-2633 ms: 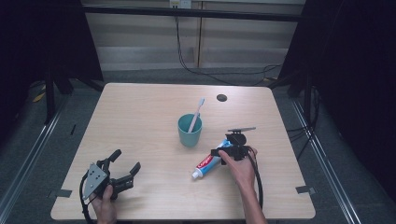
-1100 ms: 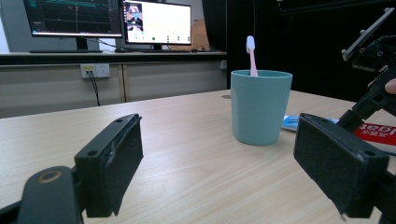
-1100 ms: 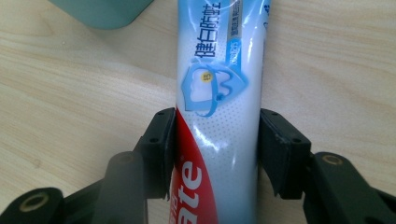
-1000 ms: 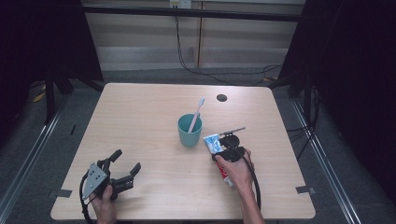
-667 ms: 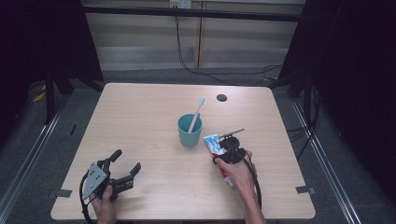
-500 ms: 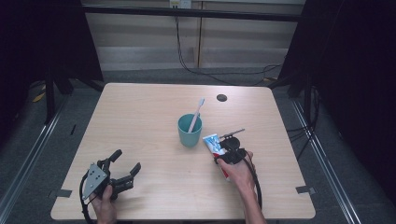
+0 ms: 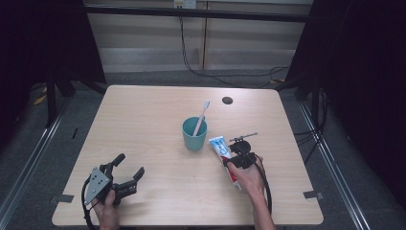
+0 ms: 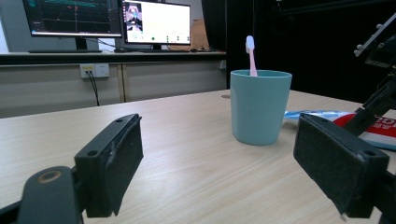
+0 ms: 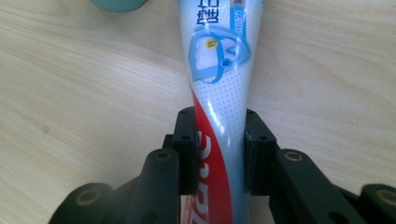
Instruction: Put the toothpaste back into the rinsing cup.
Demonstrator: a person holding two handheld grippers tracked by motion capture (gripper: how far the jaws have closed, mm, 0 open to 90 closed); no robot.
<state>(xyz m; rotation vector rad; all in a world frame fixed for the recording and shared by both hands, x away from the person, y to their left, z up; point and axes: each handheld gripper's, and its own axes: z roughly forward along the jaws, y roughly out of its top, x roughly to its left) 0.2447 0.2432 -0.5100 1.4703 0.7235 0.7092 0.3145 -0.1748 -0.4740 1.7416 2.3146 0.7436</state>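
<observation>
1. So our right gripper (image 9: 219, 154) has just been closing, and the toothpaste tube (image 9: 217, 88) sits right between the jaws. In the right gripper view the pads are pressed on both sides of the tube's lower, red-and-white part, so we'd call it clamped now.

2. Compared with a couple of seconds back, the tube has swung round: it used to lie slanted with its flat end pointing away from the teal cup (image 7: 195, 134), and now that flat end sits just beside the cup, to its right, with the body trailing back toward our right hand (image 7: 249, 175).

3. The tube still looks to be lying on the table (image 7: 158, 110), not lifted, as far as we can tell.

4. Our left gripper (image 7: 125, 173) hasn't budged. It's parked well off to the cup's near-left, jaws wide apart, nothing between them.

5. The pink toothbrush (image 7: 201, 116) is standing in the cup.

6. What it means: grip's done, so we reckon the lift is next, probably toward the cup.
</observation>
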